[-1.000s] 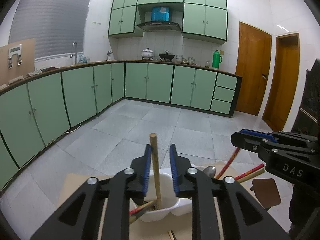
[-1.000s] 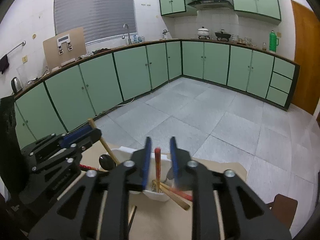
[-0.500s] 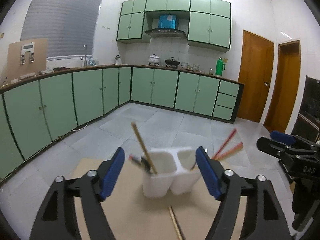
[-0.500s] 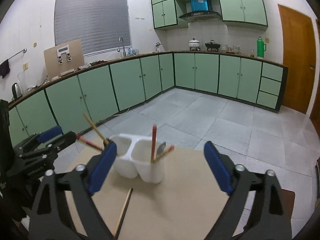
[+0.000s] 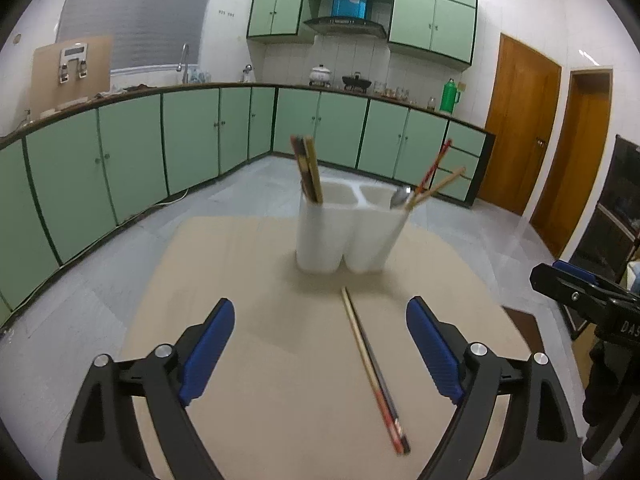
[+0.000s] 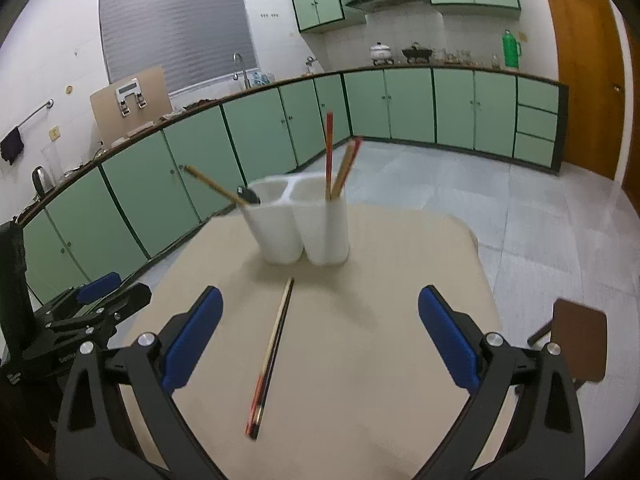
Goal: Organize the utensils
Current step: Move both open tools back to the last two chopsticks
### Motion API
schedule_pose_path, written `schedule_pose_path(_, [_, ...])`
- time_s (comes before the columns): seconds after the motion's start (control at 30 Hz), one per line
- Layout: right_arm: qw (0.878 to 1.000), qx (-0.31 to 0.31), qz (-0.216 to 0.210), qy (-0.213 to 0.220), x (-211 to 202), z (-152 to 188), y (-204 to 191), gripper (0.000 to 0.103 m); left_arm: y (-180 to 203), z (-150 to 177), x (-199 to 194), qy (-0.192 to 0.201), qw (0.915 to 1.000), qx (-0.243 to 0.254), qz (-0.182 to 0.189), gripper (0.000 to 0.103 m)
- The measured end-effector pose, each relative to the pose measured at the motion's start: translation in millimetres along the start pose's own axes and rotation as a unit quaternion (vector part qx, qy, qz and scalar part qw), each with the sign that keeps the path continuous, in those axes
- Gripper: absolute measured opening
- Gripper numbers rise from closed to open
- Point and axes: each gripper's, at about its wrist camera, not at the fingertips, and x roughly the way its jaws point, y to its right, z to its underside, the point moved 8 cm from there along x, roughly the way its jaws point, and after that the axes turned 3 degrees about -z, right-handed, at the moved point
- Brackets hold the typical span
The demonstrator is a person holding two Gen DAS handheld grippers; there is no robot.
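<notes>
Your left gripper [image 5: 320, 354] has its jaws spread wide, having just been opening, and nothing sits between the blue pads [image 5: 208, 354]; it hangs over the near part of the beige table [image 5: 260, 420], pointing down at a slant toward the white 2-compartment holder [image 5: 346, 232]. Your right gripper [image 6: 318, 350] has also just been opening; its jaws are wide apart and grip nothing, and it is aimed at the same holder [image 6: 300, 228] from the other side. The holder stands upright toward the far part of the table [image 6: 400, 400], well apart from both sets of fingers. In the left wrist view, its left compartment holds 2 sticks leaning together [image 5: 307, 172], and its right compartment holds a red chopstick [image 5: 434, 168], a pale wooden one [image 5: 440, 184] and a metal spoon [image 5: 400, 197], all tilted to the right. A pair of chopsticks [image 5: 374, 372] lies flat on the table, one end just in front of the holder and the red-and-black end nearer to you; in the right wrist view this pair [image 6: 272, 356] lies between the 2 fingers, untouched. A brown stool [image 6: 580, 344] stands beside the table on your right
</notes>
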Motion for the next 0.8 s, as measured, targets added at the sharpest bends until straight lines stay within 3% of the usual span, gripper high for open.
schedule_pose_path(0.5, [0.995,-0.033,0.018,-0.092,30,116,-35,0.095,-25,88,4,-0.083,0.9949,0.031,-0.047,0.088])
schedule_pose_path(0.7, [0.992,-0.055,0.017,-0.116,43,140,-49,0.095,-39,109,4,-0.099,0.9927,0.032,-0.062,0.088])
schedule_pose_path(0.8, [0.990,-0.066,0.019,-0.127,48,147,-54,0.089,-43,115,4,-0.106,0.9920,0.029,-0.063,0.088])
